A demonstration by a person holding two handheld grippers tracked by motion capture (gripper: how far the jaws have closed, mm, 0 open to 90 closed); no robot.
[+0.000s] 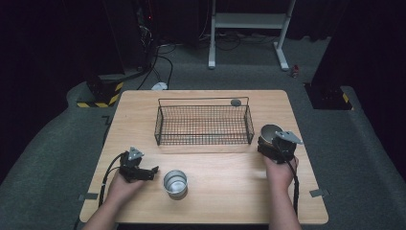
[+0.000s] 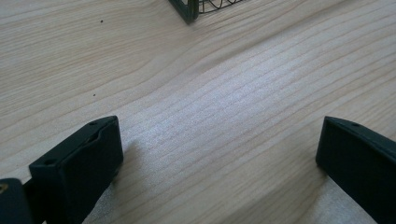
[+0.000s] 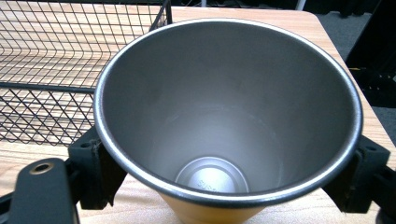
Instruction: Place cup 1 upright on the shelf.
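Beside the wire basket [image 1: 203, 125], right gripper [image 1: 273, 143] clamping a steel cup [image 3: 229, 112], no legible writing; left gripper [image 1: 149, 171] wide.

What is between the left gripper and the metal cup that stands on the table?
Nothing: in the high view, bare wood separates the left gripper from the standing cup.

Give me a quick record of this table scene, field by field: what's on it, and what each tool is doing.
surface: wooden table
basket: black wire basket, toward the table's far side, nothing visible inside
cup one: metal cup, upright, free on table near the left tool
cup two: second metal cup, held, empty
left tool: open, jaws apart over bare wood
right tool: shut on second metal cup, beside basket's right end
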